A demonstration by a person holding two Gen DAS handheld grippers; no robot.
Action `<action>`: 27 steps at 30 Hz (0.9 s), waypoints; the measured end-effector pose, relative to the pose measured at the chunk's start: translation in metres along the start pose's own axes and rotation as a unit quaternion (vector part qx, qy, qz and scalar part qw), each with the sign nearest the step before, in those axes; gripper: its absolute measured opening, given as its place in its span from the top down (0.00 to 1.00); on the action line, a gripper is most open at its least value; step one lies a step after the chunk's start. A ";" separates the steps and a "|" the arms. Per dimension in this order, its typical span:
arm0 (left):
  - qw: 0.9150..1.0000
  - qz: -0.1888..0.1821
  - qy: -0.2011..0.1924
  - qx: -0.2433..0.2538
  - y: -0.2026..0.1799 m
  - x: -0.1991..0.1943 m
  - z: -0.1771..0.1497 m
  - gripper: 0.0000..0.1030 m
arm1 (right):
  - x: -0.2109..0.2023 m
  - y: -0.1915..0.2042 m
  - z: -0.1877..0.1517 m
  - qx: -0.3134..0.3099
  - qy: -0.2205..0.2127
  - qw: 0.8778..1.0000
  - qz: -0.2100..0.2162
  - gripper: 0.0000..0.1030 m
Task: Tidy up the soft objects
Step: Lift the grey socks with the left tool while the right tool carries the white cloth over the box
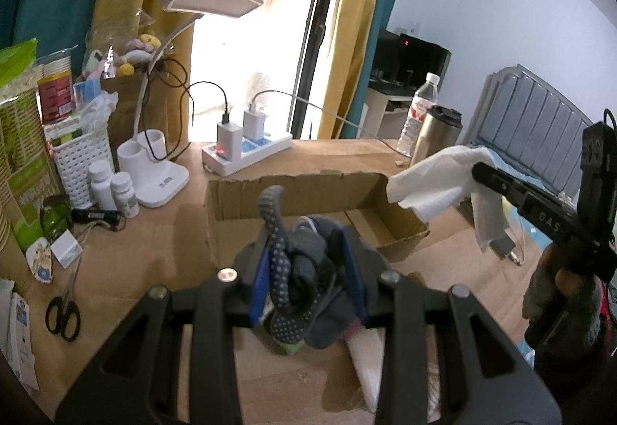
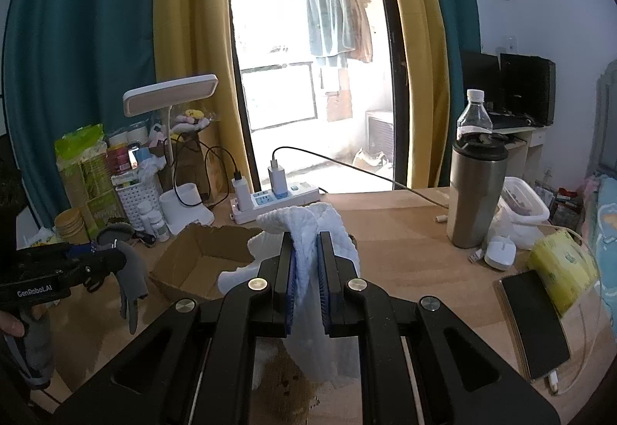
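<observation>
My left gripper (image 1: 306, 263) is shut on a bundle of grey socks (image 1: 304, 270), one with pale grip dots curling upward, held above the wooden desk just in front of an open cardboard box (image 1: 293, 189). In the right wrist view the same left gripper (image 2: 112, 255) shows at the left edge with the grey socks (image 2: 131, 282) dangling from it. My right gripper (image 2: 306, 259) is shut on a white cloth (image 2: 312, 232) that drapes over and below its pads, to the right of the cardboard box (image 2: 200, 263). From the left wrist view, the white cloth (image 1: 435, 182) hangs from the right gripper (image 1: 482, 174).
A white desk lamp (image 1: 162, 178), pill bottles (image 1: 112, 189), a white basket (image 1: 81, 159) and scissors (image 1: 61, 309) crowd the left. A power strip (image 1: 246, 151) lies behind the box. A steel tumbler (image 2: 476, 189), water bottle (image 2: 474, 112), mouse (image 2: 499, 251) and phone (image 2: 534, 324) stand at the right.
</observation>
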State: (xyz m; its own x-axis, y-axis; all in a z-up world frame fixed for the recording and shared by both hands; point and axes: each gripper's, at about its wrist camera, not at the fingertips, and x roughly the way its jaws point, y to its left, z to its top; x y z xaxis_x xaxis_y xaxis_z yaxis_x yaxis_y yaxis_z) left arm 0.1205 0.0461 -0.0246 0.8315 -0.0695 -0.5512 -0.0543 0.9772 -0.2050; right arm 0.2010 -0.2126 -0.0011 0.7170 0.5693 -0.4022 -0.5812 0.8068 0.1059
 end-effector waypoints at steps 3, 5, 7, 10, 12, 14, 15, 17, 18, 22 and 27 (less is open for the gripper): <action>1.000 0.002 0.003 0.005 0.001 0.009 0.007 0.65 | 0.007 -0.001 0.003 0.001 0.000 1.000 0.002 0.89; 1.000 0.001 0.002 0.006 0.000 0.013 0.010 0.65 | 0.012 -0.002 0.006 0.000 0.001 1.000 0.004 0.89; 1.000 -0.001 0.000 0.008 0.000 0.018 0.014 0.65 | 0.017 -0.002 0.008 -0.001 0.002 1.000 0.006 0.89; 1.000 -0.004 -0.001 0.008 -0.001 0.026 0.019 0.65 | 0.025 -0.002 0.010 -0.002 0.006 1.000 0.008 0.89; 1.000 -0.007 0.000 0.008 0.000 0.034 0.023 0.65 | 0.031 -0.003 0.011 -0.003 0.009 1.000 0.009 0.89; 1.000 -0.010 0.001 0.009 0.000 0.039 0.026 0.65 | 0.036 -0.004 0.012 -0.002 0.011 1.000 0.009 0.89; 1.000 -0.012 0.002 0.009 -0.001 0.043 0.027 0.65 | 0.039 -0.005 0.013 -0.002 0.012 1.000 0.010 0.89; 1.000 -0.015 0.004 0.011 -0.001 0.049 0.029 0.65 | 0.044 -0.006 0.014 -0.002 0.013 1.000 0.011 0.89; 1.000 -0.016 0.004 0.012 -0.001 0.053 0.030 0.65 | 0.046 -0.006 0.015 -0.002 0.014 1.000 0.011 0.89; 1.000 -0.022 0.006 0.016 -0.003 0.063 0.033 0.65 | 0.057 -0.007 0.015 -0.001 0.020 1.000 0.017 0.89; 0.999 -0.027 0.016 0.015 -0.003 0.079 0.033 0.65 | 0.073 -0.007 0.013 0.000 0.034 0.999 0.025 0.89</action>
State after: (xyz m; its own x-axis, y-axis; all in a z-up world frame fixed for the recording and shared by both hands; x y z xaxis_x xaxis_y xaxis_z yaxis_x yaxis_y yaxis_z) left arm 0.2046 0.0447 -0.0411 0.8142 -0.1291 -0.5661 0.0076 0.9773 -0.2118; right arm 0.2625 -0.1747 -0.0196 0.6596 0.5970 -0.4566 -0.6159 0.7775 0.1269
